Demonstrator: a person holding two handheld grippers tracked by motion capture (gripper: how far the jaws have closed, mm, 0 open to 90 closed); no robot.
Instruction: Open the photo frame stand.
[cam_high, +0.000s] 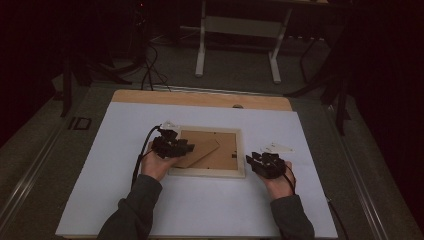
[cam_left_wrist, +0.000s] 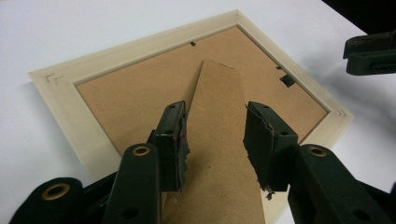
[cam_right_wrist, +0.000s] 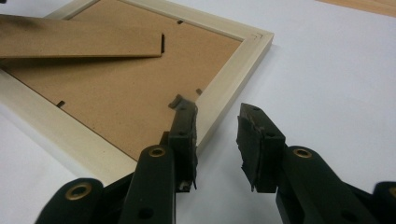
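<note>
A pale wooden picture frame (cam_high: 207, 173) lies face down on the white table, its brown backing board (cam_left_wrist: 126, 98) up. The board's cardboard stand strut (cam_left_wrist: 218, 93) is lifted off it. My left gripper (cam_high: 184, 148) is at the frame's left side, open, with the strut running between its jaws (cam_left_wrist: 215, 116). My right gripper (cam_high: 254, 160) is at the frame's right edge, open (cam_right_wrist: 218, 116) and holding nothing. Its left finger (cam_right_wrist: 183, 130) hangs over the frame's rail (cam_right_wrist: 233, 74) by a small metal tab (cam_right_wrist: 176, 101). The strut (cam_right_wrist: 79, 42) also crosses the right gripper view's top left.
A white slip (cam_high: 277, 148) lies on the table just beyond my right gripper. The white sheet (cam_high: 200, 210) covers a wooden tabletop, whose bare strip (cam_high: 200, 99) shows at the far edge. A white table stand (cam_high: 237, 30) is on the floor behind.
</note>
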